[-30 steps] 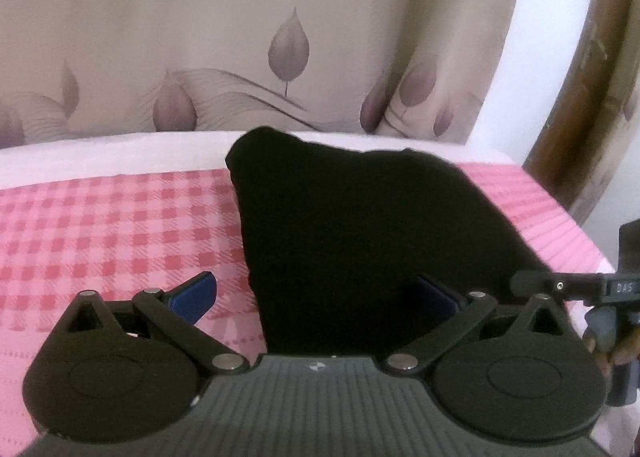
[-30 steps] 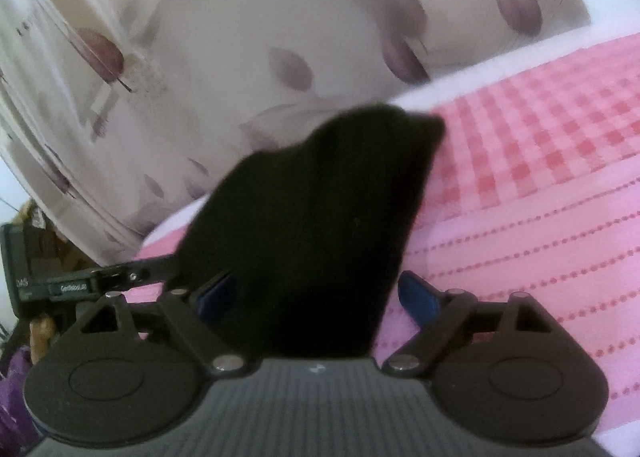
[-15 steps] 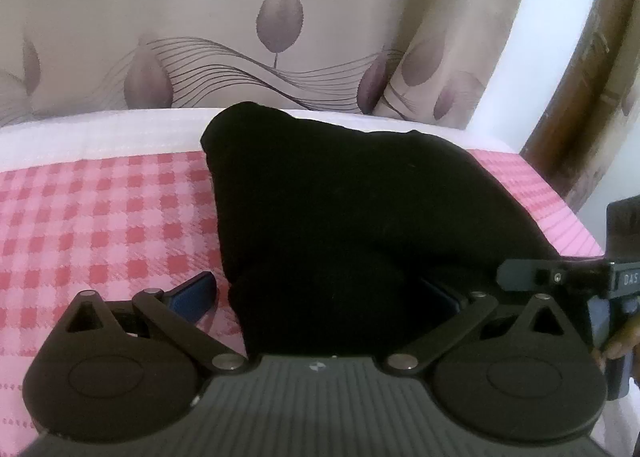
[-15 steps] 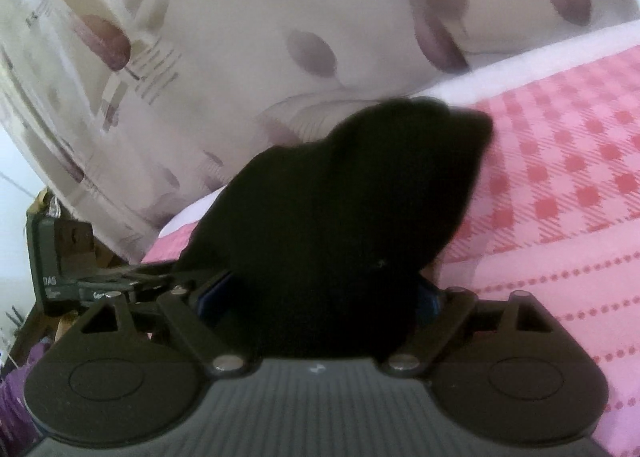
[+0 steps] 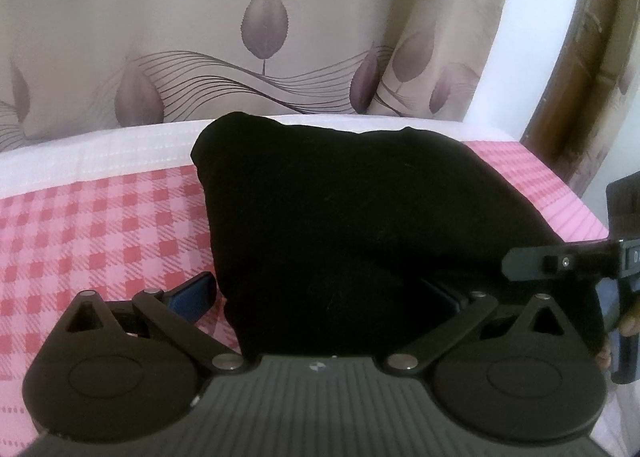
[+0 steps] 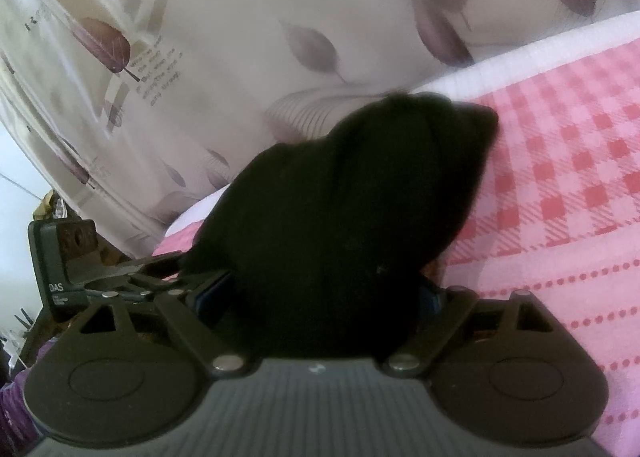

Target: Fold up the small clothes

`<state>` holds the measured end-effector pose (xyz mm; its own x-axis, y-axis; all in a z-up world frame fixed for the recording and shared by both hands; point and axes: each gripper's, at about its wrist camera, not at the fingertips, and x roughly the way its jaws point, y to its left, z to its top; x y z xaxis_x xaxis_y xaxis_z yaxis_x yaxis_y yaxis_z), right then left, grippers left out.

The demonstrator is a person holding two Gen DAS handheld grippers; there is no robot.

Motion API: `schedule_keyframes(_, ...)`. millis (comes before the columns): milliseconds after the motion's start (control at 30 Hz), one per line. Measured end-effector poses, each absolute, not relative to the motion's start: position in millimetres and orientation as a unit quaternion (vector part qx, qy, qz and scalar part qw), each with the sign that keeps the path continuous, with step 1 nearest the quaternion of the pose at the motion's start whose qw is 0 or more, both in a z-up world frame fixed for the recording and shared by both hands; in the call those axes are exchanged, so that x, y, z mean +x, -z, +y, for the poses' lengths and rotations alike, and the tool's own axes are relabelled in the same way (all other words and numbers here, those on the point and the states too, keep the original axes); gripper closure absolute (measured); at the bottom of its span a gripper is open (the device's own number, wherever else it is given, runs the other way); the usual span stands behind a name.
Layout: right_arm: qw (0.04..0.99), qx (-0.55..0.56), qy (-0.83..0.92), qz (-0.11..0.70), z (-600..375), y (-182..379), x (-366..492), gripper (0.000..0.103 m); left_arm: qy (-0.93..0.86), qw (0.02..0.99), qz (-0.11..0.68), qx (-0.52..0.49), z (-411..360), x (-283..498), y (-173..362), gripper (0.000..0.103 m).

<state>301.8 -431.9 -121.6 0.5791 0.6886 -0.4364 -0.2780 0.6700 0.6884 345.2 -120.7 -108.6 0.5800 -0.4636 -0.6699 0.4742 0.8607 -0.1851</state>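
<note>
A black garment (image 5: 360, 217) lies bunched on the pink checked bedsheet (image 5: 100, 225). My left gripper (image 5: 316, 293) is open, its jaws spread wide around the garment's near edge. Its left blue pad (image 5: 192, 293) shows bare beside the cloth, while the right pad is mostly covered. In the right wrist view the same black garment (image 6: 352, 217) fills the gap of my right gripper (image 6: 320, 293), which is open wide, with cloth lying over both blue pads. The right gripper (image 5: 560, 261) reaches the garment's right edge in the left wrist view. The left gripper (image 6: 80, 269) appears at the far left.
A leaf-patterned curtain (image 5: 260, 25) hangs close behind the bed. The white mattress edge (image 5: 100, 145) runs along the back. A brown wooden frame (image 5: 572, 97) stands at the right. A person's fingers (image 5: 628, 321) hold the right gripper's handle.
Both grippers have pushed in toward the black garment. Its cloth now fills the right gripper's gap and hides the pads that showed earlier. It also looks nearer in the left view.
</note>
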Motion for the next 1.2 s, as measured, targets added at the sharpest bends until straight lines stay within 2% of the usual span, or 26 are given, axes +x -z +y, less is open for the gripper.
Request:
schedule_keyframes(733,0.862,0.248,-0.28,0.343,-420,120,303,0.011,0.268,0.888,0.375,0.008,-125,349,112,0.0)
schedule_keyframes(1200,0.853,0.266,-0.285,0.348,-423,122,306,0.011,0.3,0.875,0.38,-0.018,-118,361,120,0.0)
